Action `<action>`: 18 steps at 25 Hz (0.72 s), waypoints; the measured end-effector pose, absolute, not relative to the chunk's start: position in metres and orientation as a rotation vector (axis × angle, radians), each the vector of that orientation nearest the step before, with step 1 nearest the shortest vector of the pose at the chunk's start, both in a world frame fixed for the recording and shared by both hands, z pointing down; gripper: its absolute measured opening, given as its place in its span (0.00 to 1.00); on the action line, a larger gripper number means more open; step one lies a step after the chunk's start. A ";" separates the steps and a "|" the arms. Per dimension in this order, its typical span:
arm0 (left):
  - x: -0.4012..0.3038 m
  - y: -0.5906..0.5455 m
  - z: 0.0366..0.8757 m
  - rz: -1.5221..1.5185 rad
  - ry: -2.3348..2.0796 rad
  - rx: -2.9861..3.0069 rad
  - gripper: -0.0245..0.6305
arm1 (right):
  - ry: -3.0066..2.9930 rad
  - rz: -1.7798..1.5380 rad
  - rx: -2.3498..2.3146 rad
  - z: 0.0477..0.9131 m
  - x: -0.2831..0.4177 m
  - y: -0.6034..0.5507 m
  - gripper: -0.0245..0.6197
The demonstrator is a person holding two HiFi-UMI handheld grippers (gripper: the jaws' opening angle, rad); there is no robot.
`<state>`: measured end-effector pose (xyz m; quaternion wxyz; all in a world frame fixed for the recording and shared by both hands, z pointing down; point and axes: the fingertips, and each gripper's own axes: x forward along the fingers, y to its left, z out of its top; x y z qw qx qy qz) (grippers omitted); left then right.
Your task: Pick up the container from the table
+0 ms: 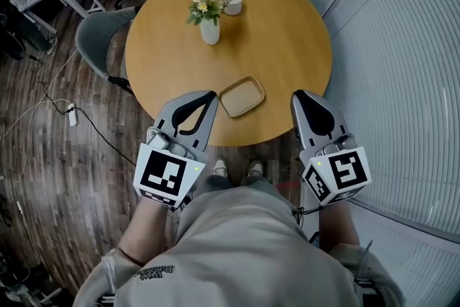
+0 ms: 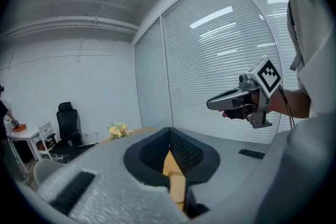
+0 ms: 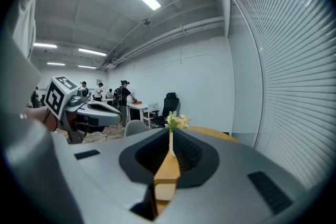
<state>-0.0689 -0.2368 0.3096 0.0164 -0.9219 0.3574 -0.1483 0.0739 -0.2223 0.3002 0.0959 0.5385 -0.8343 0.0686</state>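
Container, a shallow tan rectangular tray (image 1: 241, 96) | lies on round wooden table (image 1: 287, 39) near its near edge, untouched | left gripper (image 1: 210, 95) clenched, empty | right gripper (image 1: 300, 97) likewise (both hover just short) | progress: reach, grasp, lift all remain.

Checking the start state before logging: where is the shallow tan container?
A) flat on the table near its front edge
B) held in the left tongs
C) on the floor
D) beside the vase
A: the container lies flat on the table, between the left gripper and right gripper, held by neither.
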 end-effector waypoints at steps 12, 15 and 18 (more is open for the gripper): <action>-0.057 -0.272 0.341 -0.562 1.150 -2.845 0.07 | -2.437 0.304 1.519 0.341 0.083 -0.268 0.10; -0.055 -0.284 0.363 -0.605 1.160 -2.866 0.07 | -2.408 0.354 1.492 0.365 0.082 -0.284 0.11; -0.054 -0.293 0.382 -0.634 1.170 -2.899 0.07 | -2.374 0.406 1.463 0.393 0.082 -0.297 0.13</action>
